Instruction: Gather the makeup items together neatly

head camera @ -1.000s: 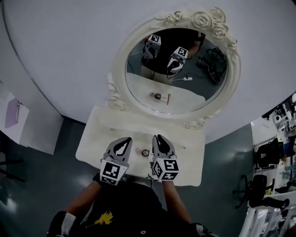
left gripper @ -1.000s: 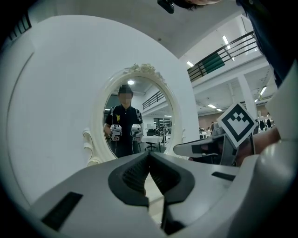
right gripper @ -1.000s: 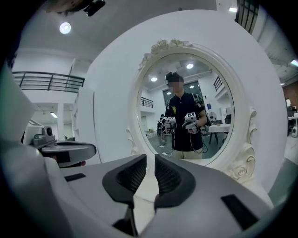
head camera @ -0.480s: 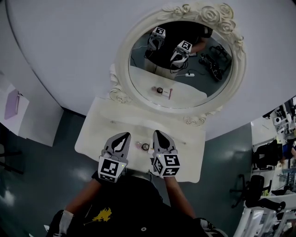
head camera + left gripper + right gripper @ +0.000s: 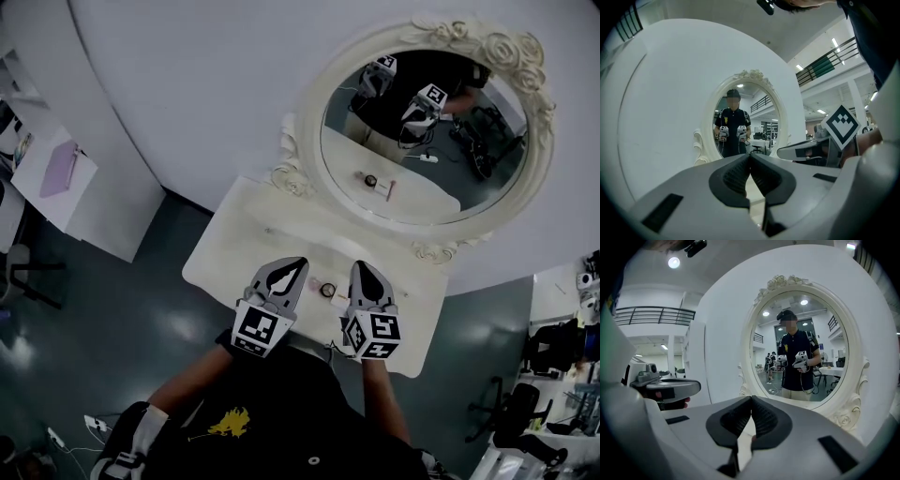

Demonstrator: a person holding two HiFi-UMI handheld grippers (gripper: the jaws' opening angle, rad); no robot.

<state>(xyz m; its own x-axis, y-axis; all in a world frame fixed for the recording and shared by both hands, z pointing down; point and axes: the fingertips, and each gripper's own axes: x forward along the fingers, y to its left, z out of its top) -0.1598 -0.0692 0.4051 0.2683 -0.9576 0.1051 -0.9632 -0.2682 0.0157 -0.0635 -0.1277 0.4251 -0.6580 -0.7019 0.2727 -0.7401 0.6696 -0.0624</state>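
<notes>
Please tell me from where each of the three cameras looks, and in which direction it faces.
Head view: on the person's head, looking steeply down at the white table and oval mirror; shows the person's torso, the left gripper and right gripper, both shut.
Left gripper view: rides the left gripper, looks along its shut jaws toward the mirror; right gripper at right.
Right gripper view: rides the right gripper, faces the mirror; left gripper at left.
Shared: both gripper views catch the person's reflection.

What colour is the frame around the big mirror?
The frame is creamy white, with carved roses; best in the right gripper view.
</notes>
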